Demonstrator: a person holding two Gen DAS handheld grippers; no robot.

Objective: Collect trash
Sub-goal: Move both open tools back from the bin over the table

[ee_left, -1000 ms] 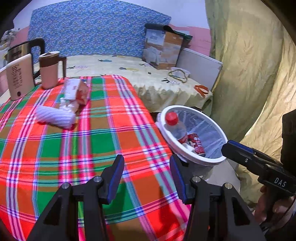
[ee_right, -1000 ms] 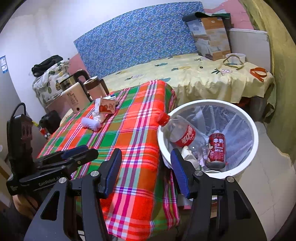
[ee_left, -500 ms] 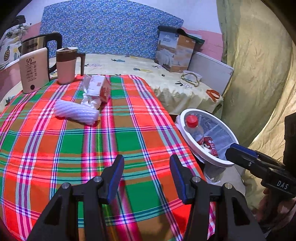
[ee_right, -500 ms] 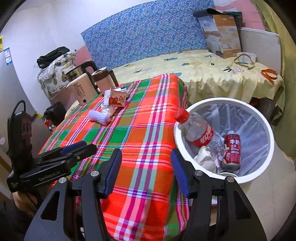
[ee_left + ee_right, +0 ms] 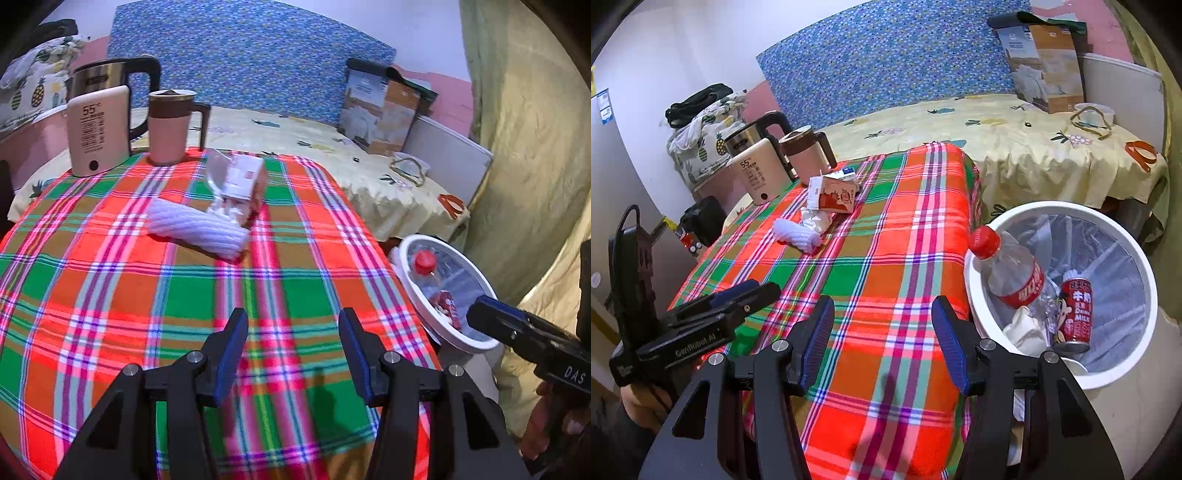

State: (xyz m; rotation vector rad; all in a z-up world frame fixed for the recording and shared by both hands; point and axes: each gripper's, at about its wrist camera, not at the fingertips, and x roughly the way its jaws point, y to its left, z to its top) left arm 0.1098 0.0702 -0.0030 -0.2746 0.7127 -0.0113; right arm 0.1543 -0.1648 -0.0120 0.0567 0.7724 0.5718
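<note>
On the plaid tablecloth point(image 5: 110, 288) lie a white foam net sleeve point(image 5: 197, 228) point(image 5: 796, 233), a crumpled tissue point(image 5: 817, 220) and an open red-and-white carton point(image 5: 245, 181) point(image 5: 836, 195), close together. My left gripper point(image 5: 290, 345) hovers open and empty over the near cloth, well short of them. My right gripper point(image 5: 882, 338) is open and empty above the table's right edge, beside the white lined bin point(image 5: 1145, 321) point(image 5: 480, 343). The bin holds a red-capped plastic bottle point(image 5: 1008, 269), a red can point(image 5: 1075, 314) and some white paper.
A steel kettle point(image 5: 110, 77), a cream thermal jug point(image 5: 98, 133) and a pink-and-brown pitcher point(image 5: 170, 125) stand at the table's far left. Behind is a bed with a yellow sheet point(image 5: 1015, 147), a cardboard box point(image 5: 1045, 66) and orange scissors point(image 5: 1141, 153). A curtain point(image 5: 524, 147) hangs right.
Both grippers have shifted left over the table, so the bin slid right in both views and the carton and foam sleeve came nearer the centre. Jaw openings unchanged.
</note>
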